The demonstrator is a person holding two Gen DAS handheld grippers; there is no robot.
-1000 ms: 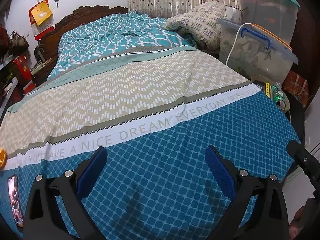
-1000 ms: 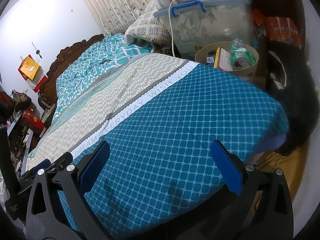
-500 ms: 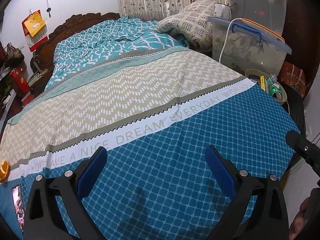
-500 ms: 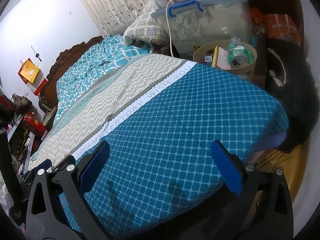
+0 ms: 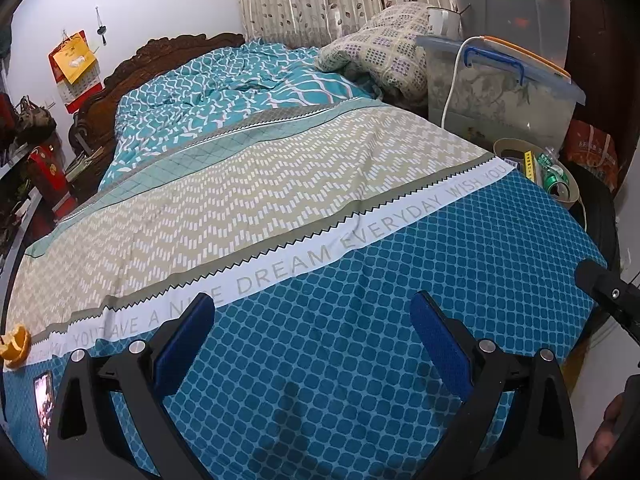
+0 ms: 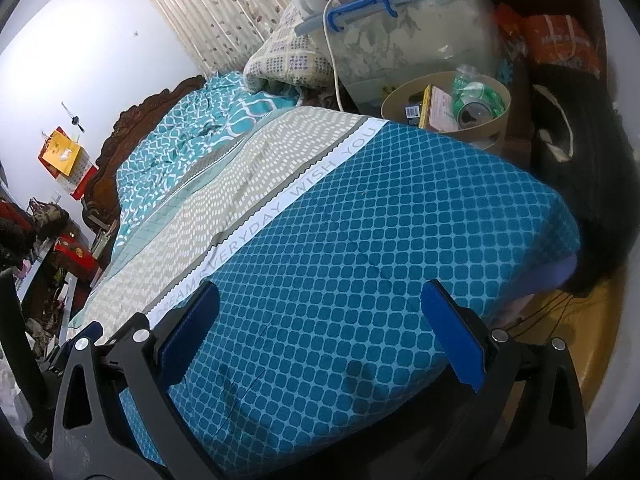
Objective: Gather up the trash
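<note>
An orange peel (image 5: pixel 17 345) lies on the bedspread at the far left edge of the left wrist view, well left of my left gripper (image 5: pixel 314 342), which hangs open and empty over the blue quilted foot of the bed (image 5: pixel 360 288). A round tan bin (image 6: pixel 446 114) beside the bed's far corner holds a green can, a bottle and small boxes; the same bin (image 5: pixel 538 168) shows at right in the left wrist view. My right gripper (image 6: pixel 322 328) is open and empty above the bed's near corner, far short of the bin.
A phone (image 5: pixel 43 400) lies on the bed at lower left. Clear storage boxes (image 6: pixel 408 32) with a white cable stand behind the bin, beside a folded quilt (image 5: pixel 384 48). A dark bag (image 6: pixel 576 160) fills the floor right of the bed. Cluttered shelves (image 5: pixel 28 152) line the left.
Both views have drawn back and risen a little from the bed. The orange peel has come further into the left wrist view. Both grippers stay open.
</note>
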